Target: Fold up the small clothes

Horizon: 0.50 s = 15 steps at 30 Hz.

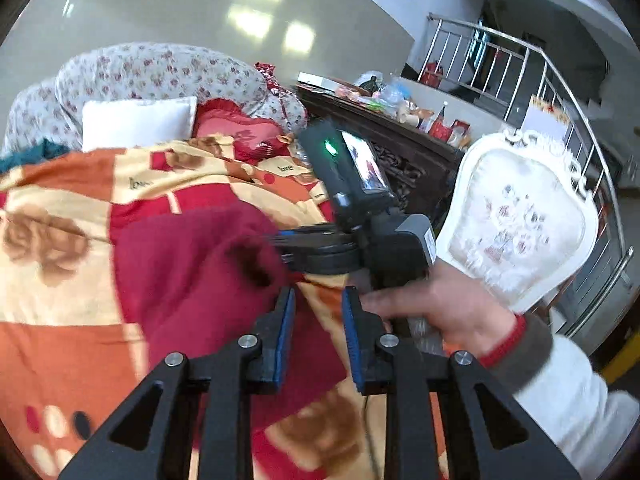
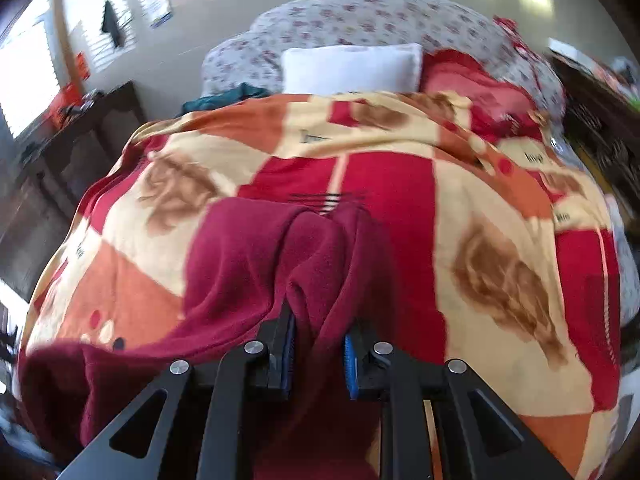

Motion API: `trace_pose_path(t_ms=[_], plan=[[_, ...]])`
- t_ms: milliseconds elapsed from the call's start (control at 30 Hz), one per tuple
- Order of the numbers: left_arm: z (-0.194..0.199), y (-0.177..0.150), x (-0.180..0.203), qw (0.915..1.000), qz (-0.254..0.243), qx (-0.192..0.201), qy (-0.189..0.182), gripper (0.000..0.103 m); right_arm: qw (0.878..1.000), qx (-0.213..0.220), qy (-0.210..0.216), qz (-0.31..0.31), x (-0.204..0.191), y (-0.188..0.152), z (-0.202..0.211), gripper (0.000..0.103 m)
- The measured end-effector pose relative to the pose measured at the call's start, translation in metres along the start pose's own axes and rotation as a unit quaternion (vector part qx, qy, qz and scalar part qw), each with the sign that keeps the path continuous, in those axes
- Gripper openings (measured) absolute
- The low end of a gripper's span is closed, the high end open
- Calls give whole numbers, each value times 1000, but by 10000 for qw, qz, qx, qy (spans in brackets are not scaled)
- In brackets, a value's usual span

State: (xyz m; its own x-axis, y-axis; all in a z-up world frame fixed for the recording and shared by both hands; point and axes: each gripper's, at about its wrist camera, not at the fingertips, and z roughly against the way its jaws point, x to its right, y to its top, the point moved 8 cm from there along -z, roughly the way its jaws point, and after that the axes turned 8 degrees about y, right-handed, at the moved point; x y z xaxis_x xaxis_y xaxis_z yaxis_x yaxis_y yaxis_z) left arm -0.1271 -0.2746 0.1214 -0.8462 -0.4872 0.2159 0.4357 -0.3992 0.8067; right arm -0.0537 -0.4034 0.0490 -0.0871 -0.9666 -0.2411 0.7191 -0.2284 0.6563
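Note:
A dark red fleece garment (image 2: 248, 264) lies on a patterned blanket (image 2: 500, 240) on the bed. In the right wrist view a bunched fold of it sits between the blue pads of my right gripper (image 2: 320, 320), which is shut on it. In the left wrist view the garment (image 1: 188, 272) lies left of centre. My left gripper (image 1: 318, 304) is open, its jaws apart just above the garment's right edge, holding nothing. The right gripper (image 1: 288, 248) shows there too, gripping the garment's edge, with the person's hand (image 1: 440, 308) on its handle.
A white pillow (image 2: 352, 68), a pink cushion (image 2: 476, 84) and a floral headboard (image 2: 380, 16) stand at the bed's far end. A white chair (image 1: 516, 216) and a dark cluttered table (image 1: 392, 128) stand right of the bed. A dark dresser (image 2: 80, 136) stands left.

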Motion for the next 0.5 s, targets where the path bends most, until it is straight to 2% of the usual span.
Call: trace_pose_path(t_ms=[33,167,200,233,367,433,500], plan=[[4,-2,-8,9998,-34,-34,183,28,9999,32,65,-88,5,-2,-1,20],[6,-10,-49,9961,-23,-161,864,29,9997,179,162,-104,9,-1,2,20],[7,-13,-57,9957,56,-169,908,31,9997,193,145,-45,8,-1,4,20],[7,-14,-65,9956,162,-169,903,34,9997,203,142,-8,7,-2,6,20],[3,-12,-85,9947,735,-102,714,34,9992,317,235,-21,6,-3,13,21],[-8,-14,-80,9958,684,-139,600,34,9986,406,323,-112,7,-1,16,21],[-15,-21,-62,9982,403,-222,375,34,9987,411,291,-80,8,1,15,21]])
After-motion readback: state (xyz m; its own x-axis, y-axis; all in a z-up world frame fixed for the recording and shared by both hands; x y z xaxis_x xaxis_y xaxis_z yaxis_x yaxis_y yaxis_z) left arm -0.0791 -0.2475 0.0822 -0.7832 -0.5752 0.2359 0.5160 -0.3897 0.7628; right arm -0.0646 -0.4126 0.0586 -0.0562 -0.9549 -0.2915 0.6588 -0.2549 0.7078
